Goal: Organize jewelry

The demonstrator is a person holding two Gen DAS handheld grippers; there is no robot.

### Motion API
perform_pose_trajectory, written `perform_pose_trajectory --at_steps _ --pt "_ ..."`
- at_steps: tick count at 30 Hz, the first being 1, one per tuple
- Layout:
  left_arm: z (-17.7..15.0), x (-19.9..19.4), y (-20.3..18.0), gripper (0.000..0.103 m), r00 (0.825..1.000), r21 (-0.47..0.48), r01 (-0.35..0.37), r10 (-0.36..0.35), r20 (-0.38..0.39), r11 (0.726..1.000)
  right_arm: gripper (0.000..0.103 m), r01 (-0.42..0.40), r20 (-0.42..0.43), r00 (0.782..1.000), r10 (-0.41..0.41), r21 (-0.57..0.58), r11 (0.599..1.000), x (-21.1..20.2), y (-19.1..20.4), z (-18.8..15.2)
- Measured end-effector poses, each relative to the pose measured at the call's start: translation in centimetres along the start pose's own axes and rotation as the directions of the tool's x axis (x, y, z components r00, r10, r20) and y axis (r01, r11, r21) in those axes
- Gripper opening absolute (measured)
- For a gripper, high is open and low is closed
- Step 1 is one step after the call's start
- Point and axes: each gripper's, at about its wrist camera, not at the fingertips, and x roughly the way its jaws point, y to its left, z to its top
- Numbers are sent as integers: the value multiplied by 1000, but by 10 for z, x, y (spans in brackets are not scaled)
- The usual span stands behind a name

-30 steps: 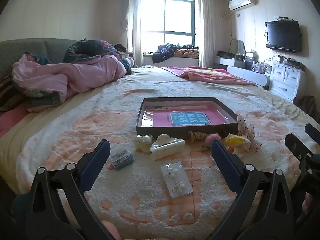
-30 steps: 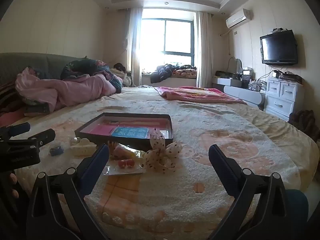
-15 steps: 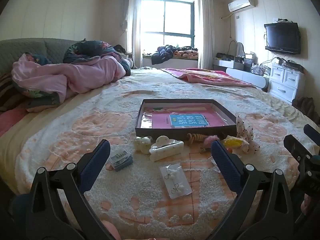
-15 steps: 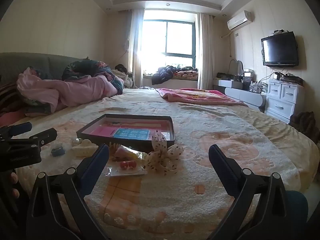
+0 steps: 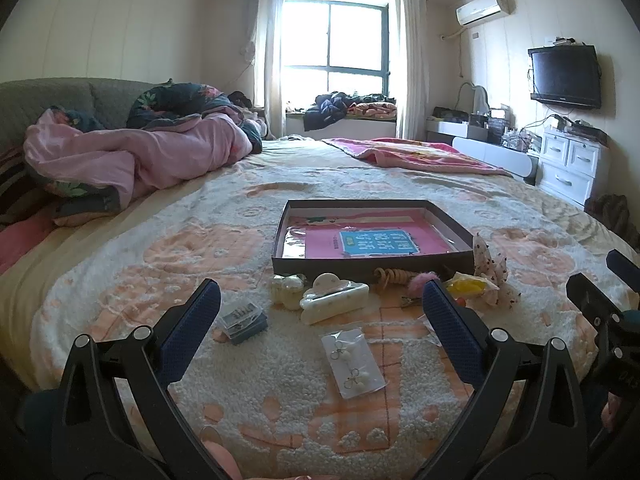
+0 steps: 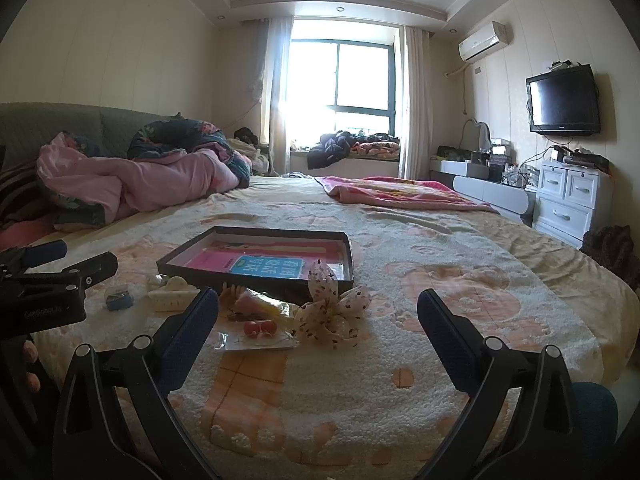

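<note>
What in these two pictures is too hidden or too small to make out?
- Left wrist view: the pink clip and yellow packet are partly hidden behind a finger of the left gripper.
- Right wrist view: the blue label in the tray has print too small to read.
- Right wrist view: the small blue box has contents too small to tell.

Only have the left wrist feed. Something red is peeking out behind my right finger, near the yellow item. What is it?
Observer: The right wrist view shows a pair of red earrings on a white card, lying flat just left of the polka-dot bow.
Operator: Other tool holding anything?
Observer: No. The right gripper has its fingers wide apart with nothing between them.
Operator: And mine, seen from there?
Observer: The left gripper is open and empty. It hovers left of the cream hair claw.
</note>
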Motion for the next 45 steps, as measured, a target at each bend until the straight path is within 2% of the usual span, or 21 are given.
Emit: perform_pose_trajectory --at_steps 45 --pt "4 -2 1 93 1000 -3 -2 2 6 1000 97 -5 -5 1000 5 1 1000 0 7 1"
